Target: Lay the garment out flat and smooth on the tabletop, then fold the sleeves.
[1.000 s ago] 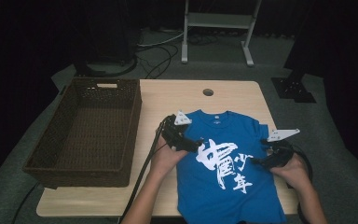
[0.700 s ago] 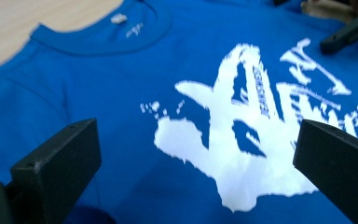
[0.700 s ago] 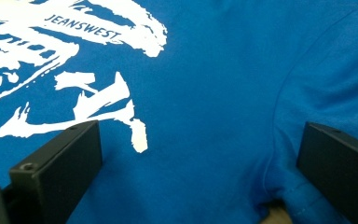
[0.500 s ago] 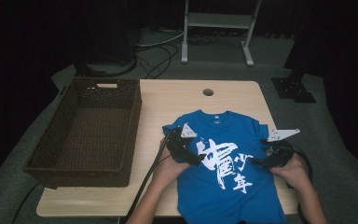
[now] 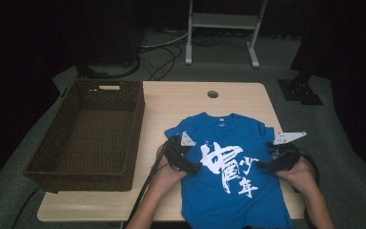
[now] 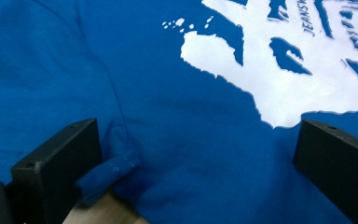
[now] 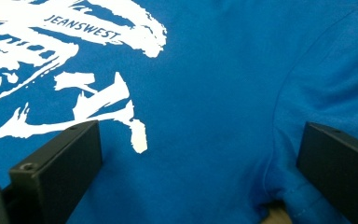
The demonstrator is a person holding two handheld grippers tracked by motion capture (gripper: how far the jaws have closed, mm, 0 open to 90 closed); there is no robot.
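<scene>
A blue T-shirt (image 5: 228, 176) with a white print lies spread flat on the wooden table (image 5: 181, 100), its hem hanging over the near edge. My left gripper (image 5: 193, 167) rests at the shirt's left side by the armpit, jaws wide open over the cloth (image 6: 191, 154). A small fold of sleeve hem (image 6: 107, 175) lies against the left jaw. My right gripper (image 5: 262, 164) sits at the shirt's right side, open too, with blue cloth (image 7: 205, 140) and the sleeve seam between its jaws.
A large dark wicker basket (image 5: 93, 131) stands empty at the table's left. A round cable hole (image 5: 212, 94) sits near the far edge. Cables (image 5: 145, 191) trail from the grippers toward the near edge. A metal stand (image 5: 224, 21) is on the floor behind.
My left gripper has slid toward the near side and slightly right along the shirt's left edge, from the sleeve to the armpit area. The right gripper has stayed put.
</scene>
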